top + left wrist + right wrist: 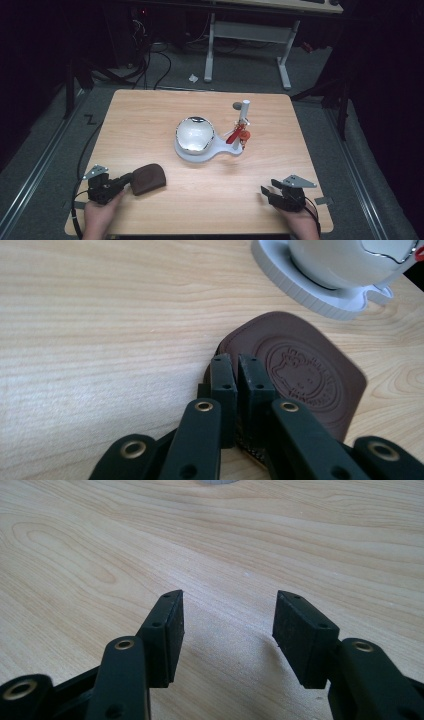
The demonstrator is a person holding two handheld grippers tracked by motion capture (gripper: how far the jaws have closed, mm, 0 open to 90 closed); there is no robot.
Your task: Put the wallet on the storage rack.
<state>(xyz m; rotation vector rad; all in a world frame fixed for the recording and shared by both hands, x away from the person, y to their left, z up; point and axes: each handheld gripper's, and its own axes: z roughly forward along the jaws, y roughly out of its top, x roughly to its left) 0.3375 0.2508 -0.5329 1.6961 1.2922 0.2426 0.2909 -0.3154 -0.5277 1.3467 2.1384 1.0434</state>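
Brown leather, stamped with a round cartoon emblem, makes up the small pouch [300, 375] lying flat on the near left part of the wooden table [150, 115], well short of the white stand farther in. In the left gripper view the left gripper [239, 371] has its two black jaws pressed nearly together on the pouch's near edge, a thin fold of the leather pinched between the pads; the rest of the pouch lies on the wood beyond the jaw tips. From the high view the same left gripper [125, 180] comes in low from the left corner, held in the person's left hand [100, 215], with the pouch [148, 178] extending to its right. Beyond it, near the table's middle, a shiny metal bowl [195, 133] sits on a white base [220, 150], and a white post [244, 112] rises at the base's right end with a red piece [236, 135] leaning against it. At the near right corner the right gripper [267, 192] rests low over bare wood, well apart from the pouch; in the right gripper view the right gripper [227, 630] has its jaws spread wide with only table grain between them.
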